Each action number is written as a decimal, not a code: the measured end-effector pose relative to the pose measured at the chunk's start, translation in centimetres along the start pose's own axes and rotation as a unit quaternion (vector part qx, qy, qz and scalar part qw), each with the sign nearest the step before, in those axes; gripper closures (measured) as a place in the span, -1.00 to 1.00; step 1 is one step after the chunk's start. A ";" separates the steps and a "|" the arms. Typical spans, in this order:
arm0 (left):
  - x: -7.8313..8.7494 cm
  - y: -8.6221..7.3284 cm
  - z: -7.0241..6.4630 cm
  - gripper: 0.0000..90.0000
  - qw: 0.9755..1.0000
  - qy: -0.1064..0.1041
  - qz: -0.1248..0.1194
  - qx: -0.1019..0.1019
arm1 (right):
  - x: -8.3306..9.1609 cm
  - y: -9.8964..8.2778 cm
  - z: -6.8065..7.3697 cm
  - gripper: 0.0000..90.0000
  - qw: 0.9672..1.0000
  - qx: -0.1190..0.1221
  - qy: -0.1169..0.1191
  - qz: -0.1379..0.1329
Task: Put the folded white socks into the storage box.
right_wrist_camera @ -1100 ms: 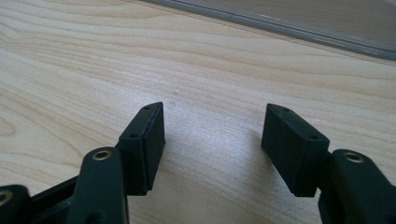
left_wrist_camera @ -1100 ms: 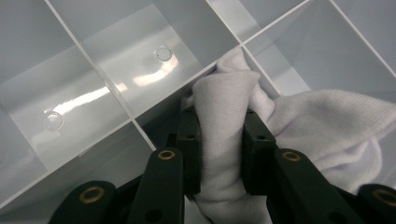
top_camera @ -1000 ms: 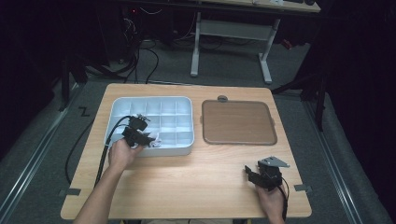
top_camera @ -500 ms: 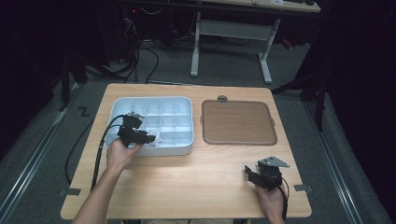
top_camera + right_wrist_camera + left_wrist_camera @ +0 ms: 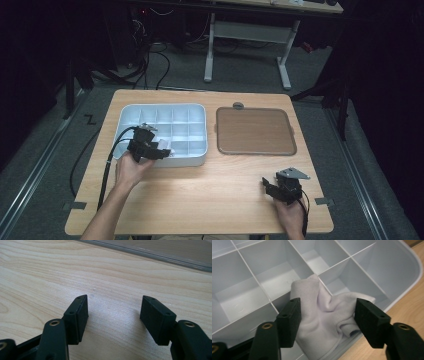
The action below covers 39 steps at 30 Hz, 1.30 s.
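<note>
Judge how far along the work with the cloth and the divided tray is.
Done: the white cloth lies crumpled across the tray's near compartments. In hand: the left gripper has just been opening, cloth between its fingers, unpinched. Left: withdrawing. The right gripper rests open over the table.

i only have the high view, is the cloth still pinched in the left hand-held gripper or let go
Observer: Let go. The left hand-held gripper has just been opening; the white cloth lies between its jaws, unpressed.
Operator: where does the cloth sit
Observer: Crumpled over a divider near the corner of the compartment tray.
Operator: and the right one
Observer: The right hand-held gripper is open over the bare wooden table, nothing between its jaws.
</note>
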<state>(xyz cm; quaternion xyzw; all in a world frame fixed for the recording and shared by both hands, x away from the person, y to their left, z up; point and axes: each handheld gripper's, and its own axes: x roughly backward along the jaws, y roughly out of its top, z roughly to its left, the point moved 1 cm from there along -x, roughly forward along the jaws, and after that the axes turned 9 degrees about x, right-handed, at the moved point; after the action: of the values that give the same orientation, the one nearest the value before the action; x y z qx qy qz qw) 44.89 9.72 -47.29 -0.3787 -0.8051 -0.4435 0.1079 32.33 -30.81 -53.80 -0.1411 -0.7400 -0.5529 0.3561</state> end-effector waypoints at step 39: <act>-1.6 -0.8 0.6 0.18 0.998 0.049 0.024 -0.019 | 0.0 0.0 0.0 -0.11 1.000 0.000 0.000 0.000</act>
<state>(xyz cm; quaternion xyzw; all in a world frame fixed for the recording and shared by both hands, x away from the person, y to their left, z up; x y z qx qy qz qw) 45.56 9.08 -48.92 -0.3774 -0.7810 -0.4741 0.1511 32.37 -30.78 -53.80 -0.1414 -0.7401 -0.5526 0.3561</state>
